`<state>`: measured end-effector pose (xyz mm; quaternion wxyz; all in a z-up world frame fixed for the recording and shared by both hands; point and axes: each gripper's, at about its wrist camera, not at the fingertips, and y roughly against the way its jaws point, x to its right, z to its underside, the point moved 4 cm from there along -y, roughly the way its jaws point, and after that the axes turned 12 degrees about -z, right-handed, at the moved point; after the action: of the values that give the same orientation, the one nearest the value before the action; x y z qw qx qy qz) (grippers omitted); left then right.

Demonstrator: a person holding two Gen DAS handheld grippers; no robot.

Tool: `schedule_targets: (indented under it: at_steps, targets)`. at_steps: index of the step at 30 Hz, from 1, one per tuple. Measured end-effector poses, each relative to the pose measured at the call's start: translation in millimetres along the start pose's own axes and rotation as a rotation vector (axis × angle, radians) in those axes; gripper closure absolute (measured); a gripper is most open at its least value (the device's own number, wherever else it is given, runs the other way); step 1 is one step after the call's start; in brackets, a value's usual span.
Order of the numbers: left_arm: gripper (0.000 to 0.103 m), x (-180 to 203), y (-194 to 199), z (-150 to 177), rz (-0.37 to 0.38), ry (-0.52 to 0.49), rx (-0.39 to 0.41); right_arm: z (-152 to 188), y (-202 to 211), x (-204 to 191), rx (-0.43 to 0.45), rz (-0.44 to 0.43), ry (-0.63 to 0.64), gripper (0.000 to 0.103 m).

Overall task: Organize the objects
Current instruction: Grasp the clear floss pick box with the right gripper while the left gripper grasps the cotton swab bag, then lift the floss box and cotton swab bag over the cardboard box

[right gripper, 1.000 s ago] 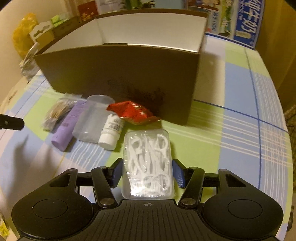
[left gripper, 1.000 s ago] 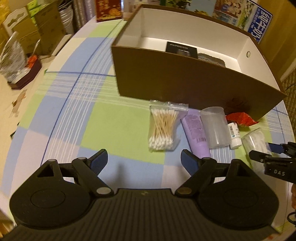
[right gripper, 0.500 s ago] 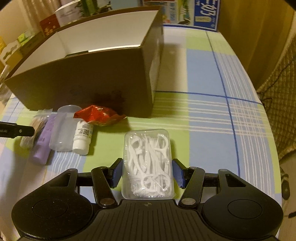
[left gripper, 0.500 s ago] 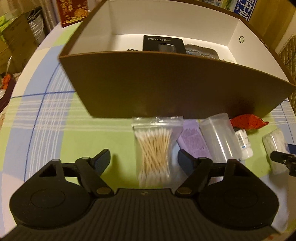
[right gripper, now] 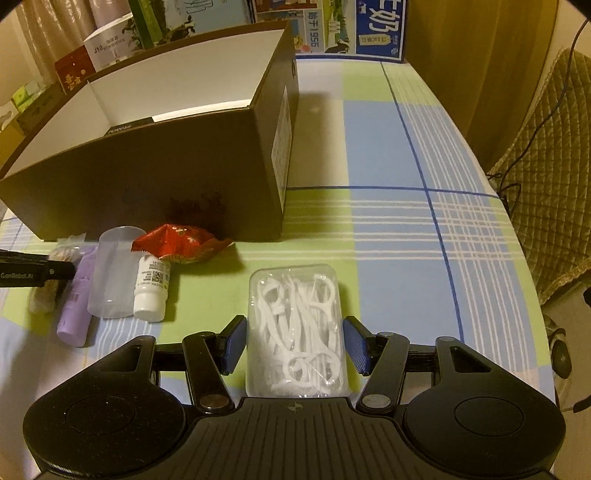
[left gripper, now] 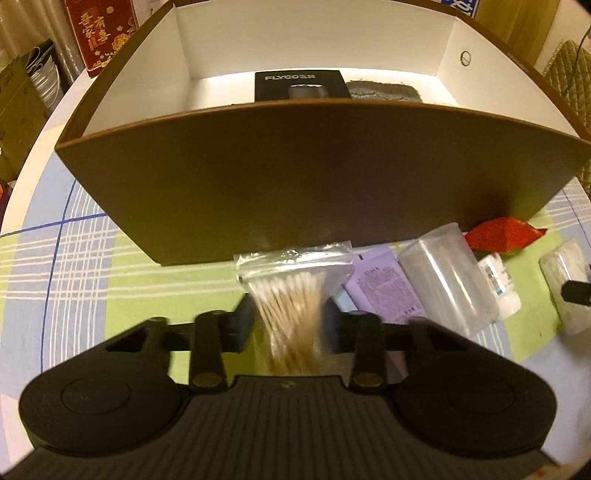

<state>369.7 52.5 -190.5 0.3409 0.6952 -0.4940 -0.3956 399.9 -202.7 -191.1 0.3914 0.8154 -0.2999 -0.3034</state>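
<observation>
A clear bag of cotton swabs (left gripper: 291, 291) lies in front of the brown cardboard box (left gripper: 295, 166), and my left gripper (left gripper: 290, 321) is shut on it. The bag looks blurred. My right gripper (right gripper: 295, 343) is shut on a clear case of white floss picks (right gripper: 295, 314), low over the checked tablecloth to the right of the other items. Between the two grippers lie a purple tube (left gripper: 384, 288), a clear plastic container (left gripper: 447, 277), a small white bottle (right gripper: 151, 288) and a red packet (right gripper: 177, 243). Inside the box sit a black FLYCO carton (left gripper: 301, 85) and a dark grey item (left gripper: 384, 90).
The brown box (right gripper: 166, 177) stands open-topped with tall walls. Printed cartons (right gripper: 376, 26) line the table's far edge, and a red box (left gripper: 99, 33) stands at the back left. A quilted chair (right gripper: 546, 177) is beyond the table's right edge.
My left gripper moved forward over the cotton swab bag and its fingers came together on it. My right gripper swung to the right, carrying the floss pick case away from the white bottle.
</observation>
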Motion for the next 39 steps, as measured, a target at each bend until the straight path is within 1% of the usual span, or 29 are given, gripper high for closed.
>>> schedule_targets:
  at_steps: [5, 14, 22, 30, 39]
  targets:
    - [0.076, -6, 7, 13, -0.006, -0.006, -0.016, -1, -3, -2, -0.006, 0.012, 0.021, 0.048]
    - [0.077, -27, 20, 44, -0.021, 0.034, -0.055, 3, -9, -5, -0.019, 0.032, 0.07, 0.048]
    - [0.078, -32, 27, 56, -0.035, 0.06, -0.066, 5, -13, -10, -0.036, 0.05, 0.132, 0.049]
    - [0.079, -31, 34, 63, -0.039, 0.071, -0.067, 9, -8, -14, -0.05, 0.016, 0.115, 0.049]
    - [0.08, -29, 45, 60, -0.032, 0.072, -0.043, 6, 10, -22, -0.031, -0.061, 0.084, 0.049]
